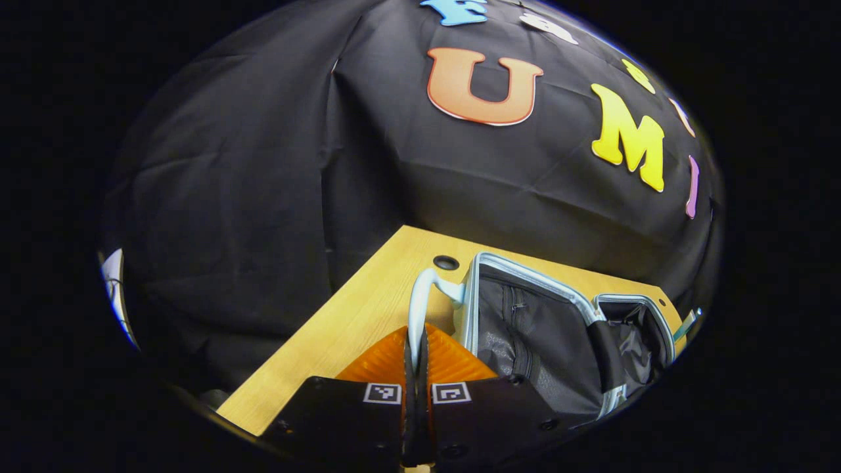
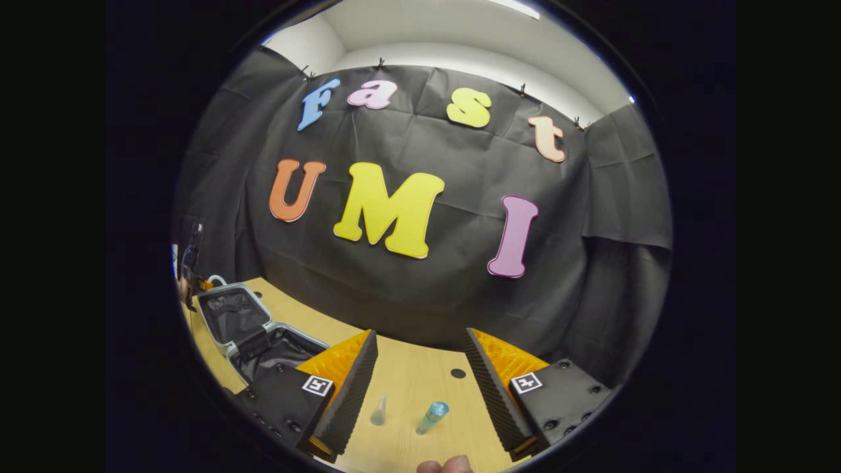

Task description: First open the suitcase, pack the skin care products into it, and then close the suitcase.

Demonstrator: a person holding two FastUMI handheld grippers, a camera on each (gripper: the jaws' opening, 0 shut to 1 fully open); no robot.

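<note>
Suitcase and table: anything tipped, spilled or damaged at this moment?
Nothing stands out. The suitcase lies open on the table, its lining unhurt. The left gripper pinches its white handle. Two small bottles stand upright, nothing spilled, between the open right gripper fingers.

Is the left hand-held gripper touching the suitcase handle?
Touching. In the left gripper view, the left hand-held gripper is closed on the white handle of the suitcase.

Suitcase (image 1: 565, 328) lies open on its side — two small clear bottles (image 2: 431, 416) stand apart from it.
</note>
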